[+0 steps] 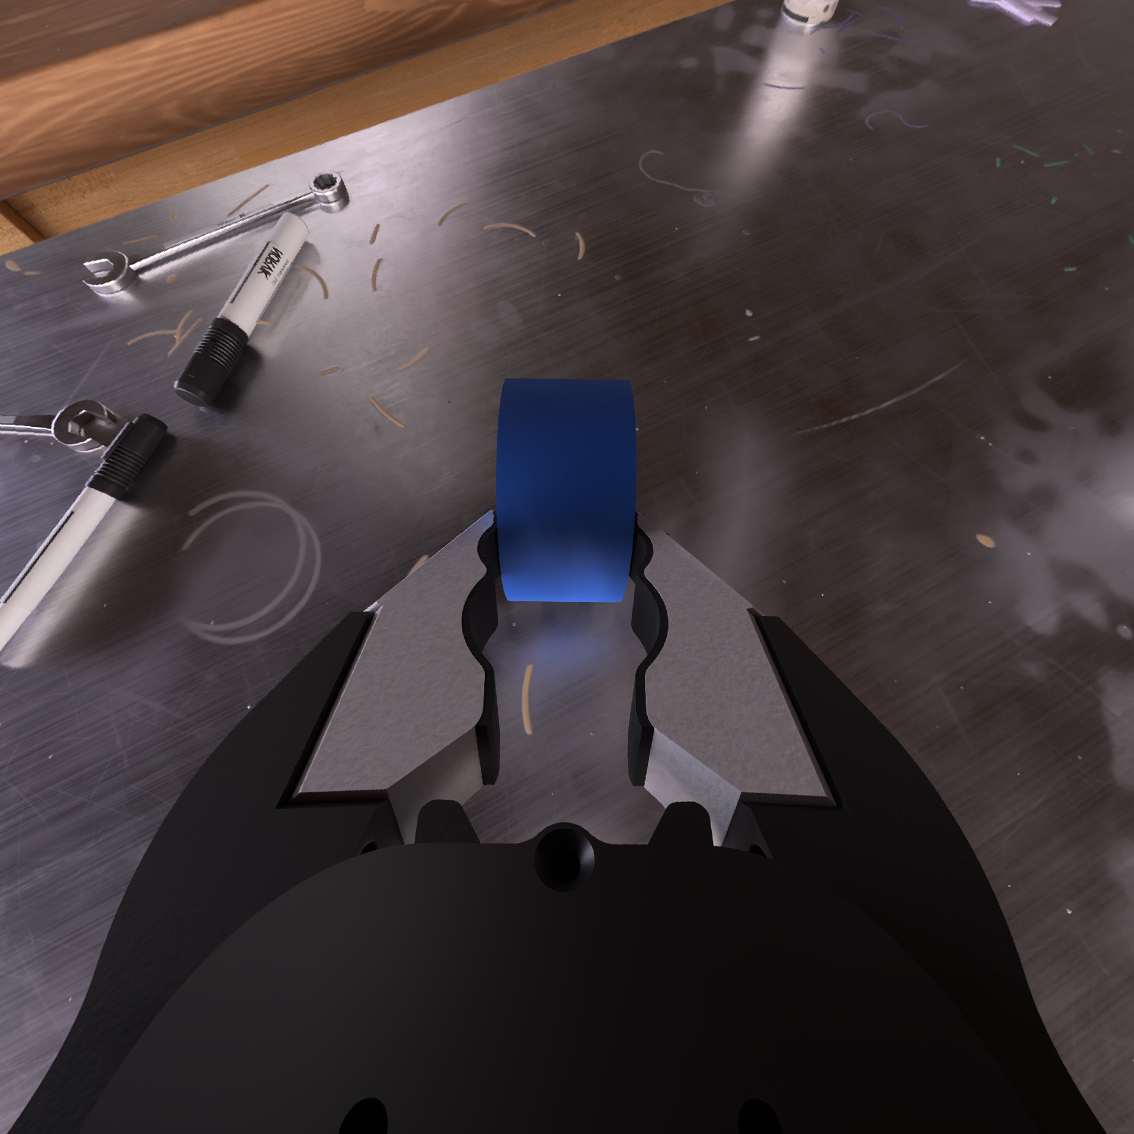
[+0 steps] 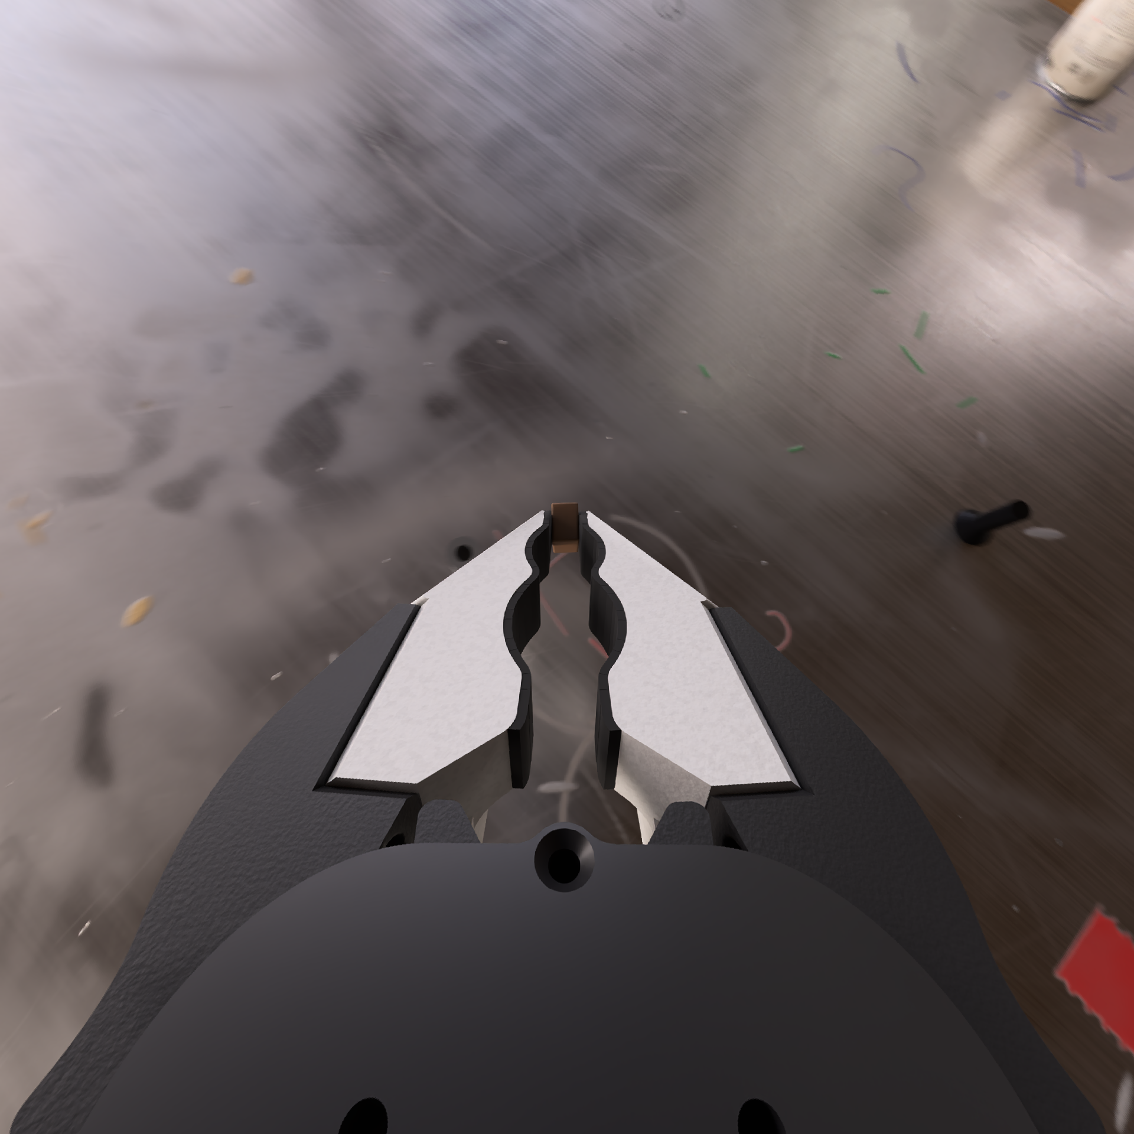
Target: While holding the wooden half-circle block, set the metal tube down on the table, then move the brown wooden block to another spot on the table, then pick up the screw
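Observation:
My left gripper (image 1: 563,521) is shut on a blue block with a rounded top (image 1: 564,485), the half-circle block, which stands up between the fingertips above the metal table (image 1: 798,368). My right gripper (image 2: 566,521) is shut on a small brown wooden block (image 2: 565,529), pinched at the very fingertips over the table. A black screw (image 2: 989,523) lies on the table to the right of the right gripper, apart from it. I see no metal tube that I can be sure of.
Two wrenches (image 1: 215,236) (image 1: 67,424) and two white markers with black caps (image 1: 245,307) (image 1: 73,521) lie at the left. A whitish cylinder (image 2: 1086,49) lies at the far right. A red piece (image 2: 1098,982) shows at the right edge. A wooden border (image 1: 184,80) runs behind the table.

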Robot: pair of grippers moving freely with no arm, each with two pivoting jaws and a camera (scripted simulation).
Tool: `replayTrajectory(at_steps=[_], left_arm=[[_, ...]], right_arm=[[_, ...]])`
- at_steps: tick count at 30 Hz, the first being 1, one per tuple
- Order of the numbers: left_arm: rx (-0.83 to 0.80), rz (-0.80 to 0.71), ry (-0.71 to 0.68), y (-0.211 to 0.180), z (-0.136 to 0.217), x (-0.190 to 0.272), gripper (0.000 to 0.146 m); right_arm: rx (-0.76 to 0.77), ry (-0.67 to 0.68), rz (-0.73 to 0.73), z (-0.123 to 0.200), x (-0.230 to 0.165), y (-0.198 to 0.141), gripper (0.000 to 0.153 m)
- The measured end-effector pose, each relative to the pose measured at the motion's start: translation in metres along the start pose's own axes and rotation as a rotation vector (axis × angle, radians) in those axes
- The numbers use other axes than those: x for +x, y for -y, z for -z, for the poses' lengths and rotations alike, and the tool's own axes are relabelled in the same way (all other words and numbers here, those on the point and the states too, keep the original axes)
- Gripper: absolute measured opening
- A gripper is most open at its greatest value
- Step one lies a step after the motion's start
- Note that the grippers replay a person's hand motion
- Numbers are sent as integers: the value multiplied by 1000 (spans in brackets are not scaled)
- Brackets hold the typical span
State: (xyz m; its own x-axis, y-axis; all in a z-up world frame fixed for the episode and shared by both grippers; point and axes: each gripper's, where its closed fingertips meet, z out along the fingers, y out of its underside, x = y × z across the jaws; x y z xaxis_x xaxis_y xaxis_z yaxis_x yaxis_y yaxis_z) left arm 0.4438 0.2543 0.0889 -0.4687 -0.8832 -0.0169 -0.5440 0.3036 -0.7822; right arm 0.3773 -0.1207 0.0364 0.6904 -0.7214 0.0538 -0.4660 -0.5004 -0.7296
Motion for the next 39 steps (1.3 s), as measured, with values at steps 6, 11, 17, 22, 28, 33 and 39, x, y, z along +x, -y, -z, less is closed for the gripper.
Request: replayTrajectory(at_steps=[6,11,17,22,28,33,39], left_arm=[[5,2,-4,0,4,5,40],[15,-6,-12,5,3,10,40],[15,-21,-14,7,3,13,40],[14,-8,-7,7,3,12,40],[15,-9,8,8,3,12,40],[0,-19,49,5,8,4,40],[-9,28,68,-4,11,-10,40]], right_arm=[[-13,252,52,20,-45,-15,8],[-85,215,114,8,-57,-32,8],[-79,156,112,5,-48,-32,8],[22,62,1,22,6,-12,31],[2,-269,-192,13,126,0,41],[-31,-270,-273,-7,149,8,43],[-42,-306,-328,-15,160,3,45]])
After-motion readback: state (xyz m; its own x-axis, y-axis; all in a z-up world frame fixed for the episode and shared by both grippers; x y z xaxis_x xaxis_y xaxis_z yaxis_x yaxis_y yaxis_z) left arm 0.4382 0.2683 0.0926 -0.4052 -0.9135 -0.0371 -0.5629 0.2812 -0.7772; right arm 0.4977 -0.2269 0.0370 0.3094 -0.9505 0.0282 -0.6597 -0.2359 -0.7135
